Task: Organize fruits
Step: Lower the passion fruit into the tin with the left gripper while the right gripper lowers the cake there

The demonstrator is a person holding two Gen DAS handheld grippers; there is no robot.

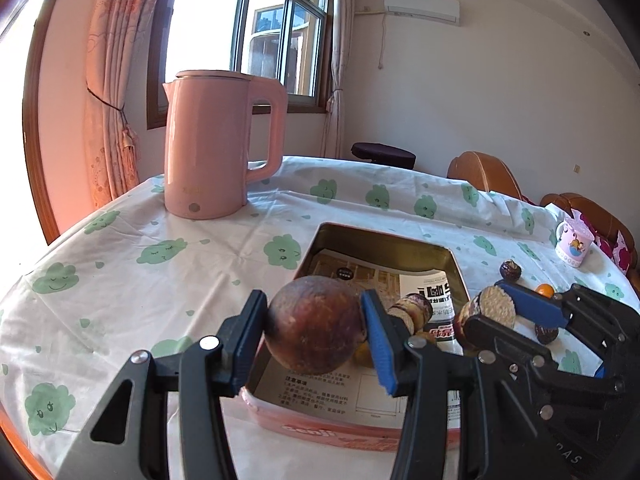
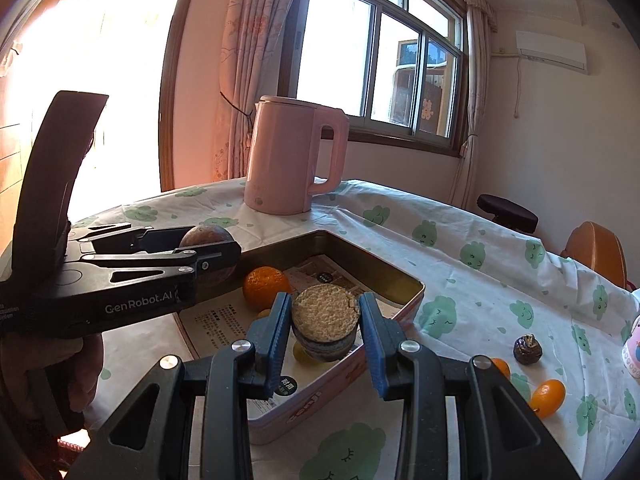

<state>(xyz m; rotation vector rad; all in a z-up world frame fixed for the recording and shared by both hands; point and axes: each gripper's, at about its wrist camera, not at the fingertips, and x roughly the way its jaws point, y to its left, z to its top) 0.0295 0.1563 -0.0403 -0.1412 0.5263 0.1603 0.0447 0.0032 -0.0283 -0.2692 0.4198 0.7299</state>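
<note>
My left gripper point(image 1: 314, 322) is shut on a round brown-purple fruit point(image 1: 314, 324) and holds it over the near end of the pink tin tray point(image 1: 320, 428). My right gripper point(image 2: 324, 320) is shut on a cut sugarcane piece point(image 2: 324, 326) with a pale fibrous top, above the tray's right side point(image 2: 340, 384). In the tray lie an orange point(image 2: 266, 286), another sugarcane piece point(image 1: 414, 308) and a small yellow fruit point(image 2: 300, 350). The left gripper with its fruit point(image 2: 206, 236) also shows in the right wrist view. The right gripper point(image 1: 494, 312) shows in the left wrist view.
A pink kettle point(image 1: 208, 152) stands at the back of the table. On the tablecloth to the right lie a dark brown fruit point(image 2: 528, 350) and a kumquat point(image 2: 548, 396), with another behind my right finger. A patterned mug point(image 1: 574, 242) stands far right. Chairs stand beyond the table.
</note>
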